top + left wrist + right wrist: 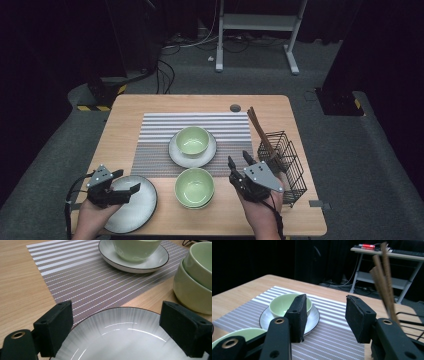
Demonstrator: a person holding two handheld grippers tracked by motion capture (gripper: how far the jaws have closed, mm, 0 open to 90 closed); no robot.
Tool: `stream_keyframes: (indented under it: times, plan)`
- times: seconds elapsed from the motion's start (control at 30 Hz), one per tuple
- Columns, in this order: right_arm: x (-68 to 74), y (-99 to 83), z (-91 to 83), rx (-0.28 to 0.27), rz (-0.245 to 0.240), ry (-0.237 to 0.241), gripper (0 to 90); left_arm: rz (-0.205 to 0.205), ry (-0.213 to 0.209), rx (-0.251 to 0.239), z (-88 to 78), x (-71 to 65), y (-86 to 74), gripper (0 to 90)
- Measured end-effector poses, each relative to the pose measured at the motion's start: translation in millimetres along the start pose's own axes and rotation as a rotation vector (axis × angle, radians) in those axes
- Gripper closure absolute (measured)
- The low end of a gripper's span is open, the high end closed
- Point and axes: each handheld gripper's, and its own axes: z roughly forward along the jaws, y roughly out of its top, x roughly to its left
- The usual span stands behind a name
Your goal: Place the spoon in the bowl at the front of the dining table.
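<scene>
Over near plate [120, 340] | left tongs [115, 327] agape | plate edge cropped

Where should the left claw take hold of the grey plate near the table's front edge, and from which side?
Probably at the rim, from the near-left side. The grey plate lies flat and wide, so only its thin edge fits between the jaws. The left claw is already open above that side, while the stacked green bowls crowd the right.

- My left gripper [123, 182] sat low at the near left, jaws spread wide, pointing right and slightly forward.
- My right gripper [240, 160] pointed forward at the near right, jaws parted, holding nothing.
</scene>
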Motion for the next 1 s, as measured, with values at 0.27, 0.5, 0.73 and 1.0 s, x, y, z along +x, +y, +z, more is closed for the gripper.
stream_keyframes:
  times: [0.27,0.5,0.73,1.0]
  plan:
    - [-10.5,3.7,-5.4,-0.017,0.010,-0.032,51.1,0.000,0.002,0.000,0.0,0.5,-0.3,12.5]
    - [-20.5,2.2,-6.2,-0.008,0.027,-0.054,51.1,0.004,-0.004,0.005,1.4,0.0,-0.7,12.7]
    - [-32.4,5.0,-13.0,-0.031,0.048,-0.086,50.5,0.007,-0.006,0.009,2.5,0.2,-1.3,12.7]
    - [-42.5,6.8,-19.4,-0.049,0.059,-0.114,50.1,0.008,0.000,0.006,2.1,1.4,-1.4,12.7]
